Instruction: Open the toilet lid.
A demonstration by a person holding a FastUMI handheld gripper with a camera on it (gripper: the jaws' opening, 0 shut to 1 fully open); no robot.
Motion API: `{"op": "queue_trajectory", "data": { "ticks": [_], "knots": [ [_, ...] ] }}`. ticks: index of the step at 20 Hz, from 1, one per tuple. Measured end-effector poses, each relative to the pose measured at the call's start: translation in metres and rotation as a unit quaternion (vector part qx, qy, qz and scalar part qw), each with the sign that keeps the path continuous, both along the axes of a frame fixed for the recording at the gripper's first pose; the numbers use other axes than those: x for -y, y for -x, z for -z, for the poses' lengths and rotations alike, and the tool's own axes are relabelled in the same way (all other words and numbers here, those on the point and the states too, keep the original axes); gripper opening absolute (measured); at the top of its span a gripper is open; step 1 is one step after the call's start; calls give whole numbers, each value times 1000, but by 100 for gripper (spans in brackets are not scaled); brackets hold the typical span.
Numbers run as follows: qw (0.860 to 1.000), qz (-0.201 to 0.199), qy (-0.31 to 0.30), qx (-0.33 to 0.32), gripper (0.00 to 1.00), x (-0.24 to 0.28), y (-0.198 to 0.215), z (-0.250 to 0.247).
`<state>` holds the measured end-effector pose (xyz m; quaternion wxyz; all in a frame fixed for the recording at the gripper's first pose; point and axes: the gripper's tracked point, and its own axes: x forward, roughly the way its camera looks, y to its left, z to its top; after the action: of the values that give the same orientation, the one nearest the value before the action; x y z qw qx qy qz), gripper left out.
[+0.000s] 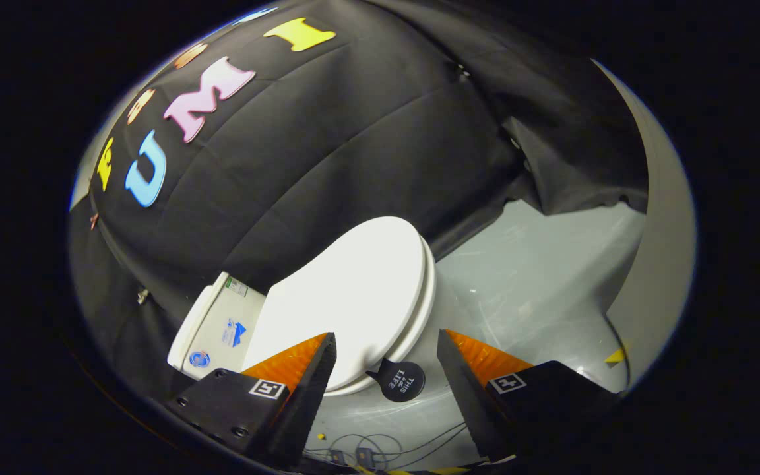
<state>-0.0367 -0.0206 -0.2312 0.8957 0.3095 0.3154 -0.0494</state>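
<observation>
Grey floor [538,277] spreads under a white toilet whose lid [347,297] lies closed on the bowl. Spread wide and holding nothing, the gripper [386,349] hovers with the lid's round black pull tab [401,380] between its fingers, apart from both.

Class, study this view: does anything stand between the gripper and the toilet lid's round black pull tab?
Nothing visible does. The open gripper has the pull tab between its fingers at the edge of the closed lid, with bare floor beyond.
</observation>
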Motion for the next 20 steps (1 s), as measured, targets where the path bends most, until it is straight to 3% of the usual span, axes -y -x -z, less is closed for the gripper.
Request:
{"op": "queue_trajectory", "data": {
  "ticks": [3,4,11,13,14,16,20],
  "knots": [
    [997,31,-63,-22,94,-1,4,11],
    [995,41,-81,-27,77,-2,6,16],
    [984,63,-156,-62,77,-5,17,43],
    [981,63,-170,-70,54,-10,20,50],
    [980,65,-176,-70,55,-11,17,51],
    [978,71,-186,-62,41,-9,13,50],
    [973,58,-212,-68,41,-19,13,49]
  ]
}}
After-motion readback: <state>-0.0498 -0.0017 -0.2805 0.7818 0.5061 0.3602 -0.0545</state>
